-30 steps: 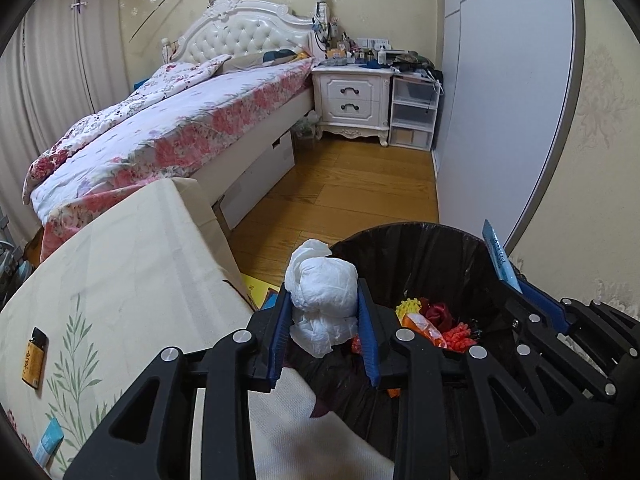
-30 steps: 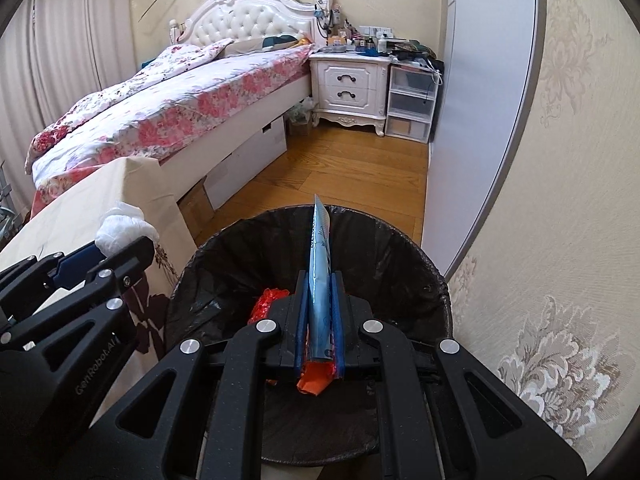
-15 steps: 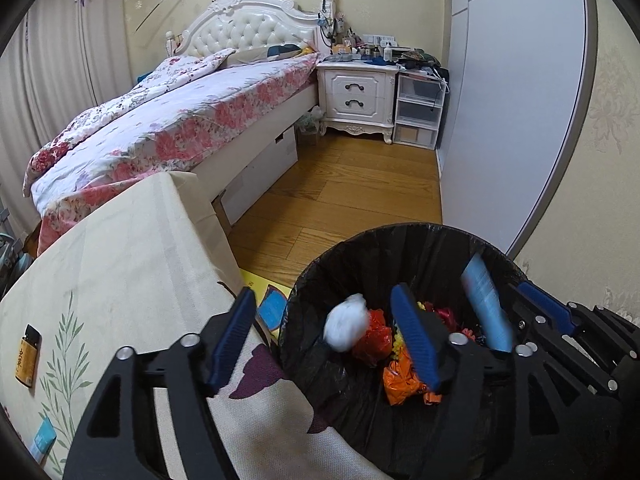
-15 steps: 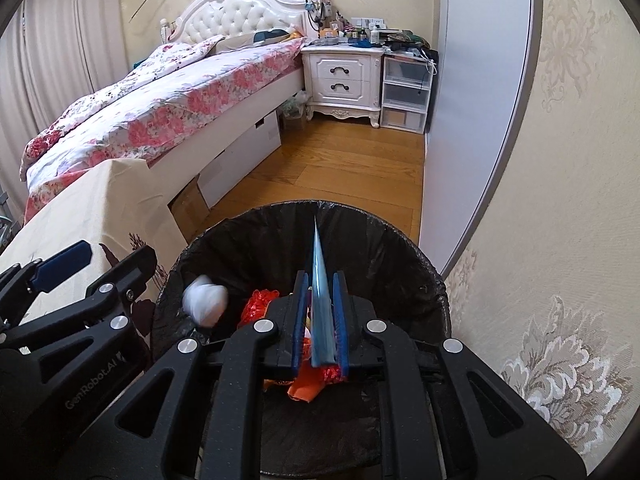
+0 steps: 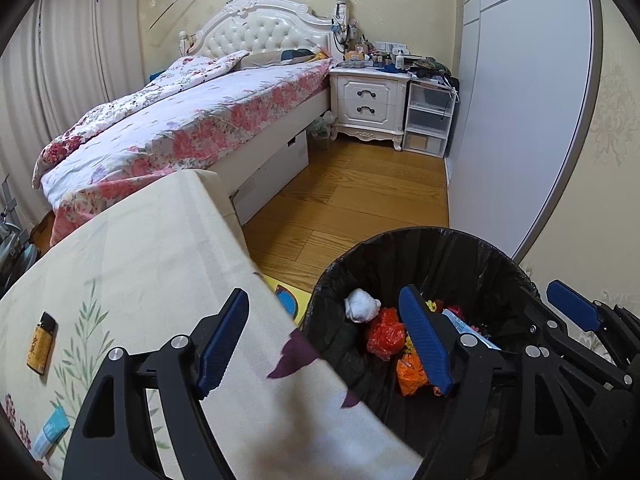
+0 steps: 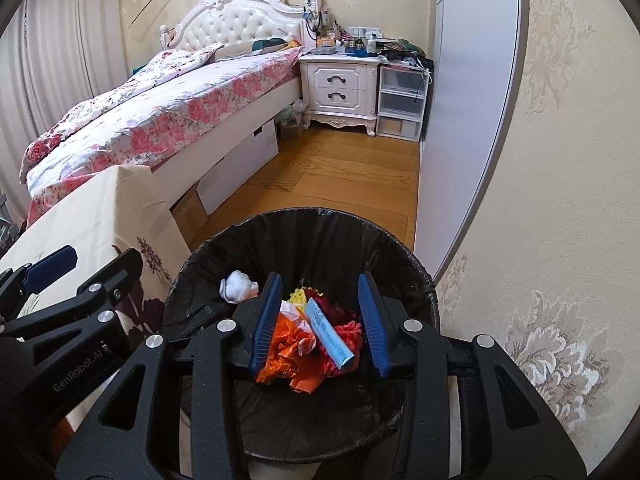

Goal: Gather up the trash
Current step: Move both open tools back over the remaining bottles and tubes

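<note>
A bin lined with a black bag (image 5: 420, 240) (image 6: 312, 216) stands on the floor below both grippers. On its left inner side lies a crumpled white tissue (image 5: 362, 305) (image 6: 239, 286). A flat blue wrapper (image 6: 330, 334) (image 5: 468, 326) rests on red, orange and yellow scraps at the bottom. My left gripper (image 5: 324, 344) hangs over the bin's left rim and the table corner, its jaws opening with nothing between them. My right gripper (image 6: 320, 320) is above the bin's middle, jaws opening, and the wrapper lies loose below them.
A table under a cream cloth (image 5: 140, 260) stands left of the bin, with a small brown bottle (image 5: 41, 344) and a blue packet (image 5: 52, 430) on it. A papered wall (image 6: 560, 200) is close on the right. A bed (image 5: 180, 132) and nightstand (image 5: 370, 102) lie beyond the wooden floor.
The left gripper opened and the white tissue fell into the bin. The right gripper opened and the blue wrapper dropped onto the scraps.
</note>
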Motion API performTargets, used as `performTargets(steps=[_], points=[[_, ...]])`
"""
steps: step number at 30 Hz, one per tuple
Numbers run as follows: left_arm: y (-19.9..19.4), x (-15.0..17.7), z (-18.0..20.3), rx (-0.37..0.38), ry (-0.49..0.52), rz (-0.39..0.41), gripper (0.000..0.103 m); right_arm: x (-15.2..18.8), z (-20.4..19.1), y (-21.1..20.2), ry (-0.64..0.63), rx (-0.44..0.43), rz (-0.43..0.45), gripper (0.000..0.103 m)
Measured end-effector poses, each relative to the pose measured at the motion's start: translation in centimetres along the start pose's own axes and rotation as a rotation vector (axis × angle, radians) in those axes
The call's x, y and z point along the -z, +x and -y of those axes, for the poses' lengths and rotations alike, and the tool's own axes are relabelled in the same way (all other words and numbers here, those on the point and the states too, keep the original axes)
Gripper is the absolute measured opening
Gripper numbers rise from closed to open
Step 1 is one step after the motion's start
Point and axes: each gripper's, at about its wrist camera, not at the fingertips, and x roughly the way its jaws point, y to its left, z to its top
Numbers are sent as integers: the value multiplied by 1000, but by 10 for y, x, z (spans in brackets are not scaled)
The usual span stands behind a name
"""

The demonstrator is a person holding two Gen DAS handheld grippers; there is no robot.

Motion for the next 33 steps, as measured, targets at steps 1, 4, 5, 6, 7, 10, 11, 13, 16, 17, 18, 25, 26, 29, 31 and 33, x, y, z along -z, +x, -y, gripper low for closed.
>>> performTargets(steps=[1, 4, 5, 6, 7, 10, 11, 13, 16, 17, 18, 25, 26, 29, 31, 33], points=[[-4, 2, -4, -2, -3, -1, 75, 0, -3, -2, -3, -4, 0, 43], [-18, 10, -19, -20, -19, -2, 75, 3, -10, -10, -14, -28, -4, 45], [-24, 13, -25, -24, -27, -3, 75, 5, -13, -13, -20, -36, -5, 46], [-29, 17, -31, -28, -35, -3, 75, 6, -15, -16, -25, -43, -5, 47], [-35, 21, -36, -34, -39, -3, 75, 9, -19, -20, -32, -53, -5, 49], [-53, 34, -54, -63, -56, -6, 75, 15, -32, -28, -58, -76, -8, 49], [-57, 37, -59, -69, -63, -7, 75, 18, -36, -31, -67, -88, -11, 49], [-70, 48, -72, -90, -82, -9, 75, 24, -45, -37, -83, -113, -18, 49], [-83, 62, -92, -118, -111, -18, 75, 34, -62, -47, -119, -151, -30, 49], [-88, 69, -100, -128, -124, -22, 75, 37, -69, -50, -134, -164, -32, 49], [-92, 73, -104, -135, -135, -25, 75, 41, -77, -54, -151, -178, -35, 49], [-124, 115, -152, -222, -217, -50, 75, 66, -128, -75, -261, -279, -57, 49], [-128, 119, -160, -233, -229, -52, 75, 69, -134, -78, -277, -294, -59, 49], [-144, 136, -181, -276, -272, -54, 75, 79, -158, -89, -322, -336, -64, 49], [-153, 145, -195, -298, -300, -53, 75, 84, -170, -96, -348, -358, -66, 50], [-161, 154, -207, -318, -327, -53, 75, 91, -185, -102, -379, -379, -69, 50]])
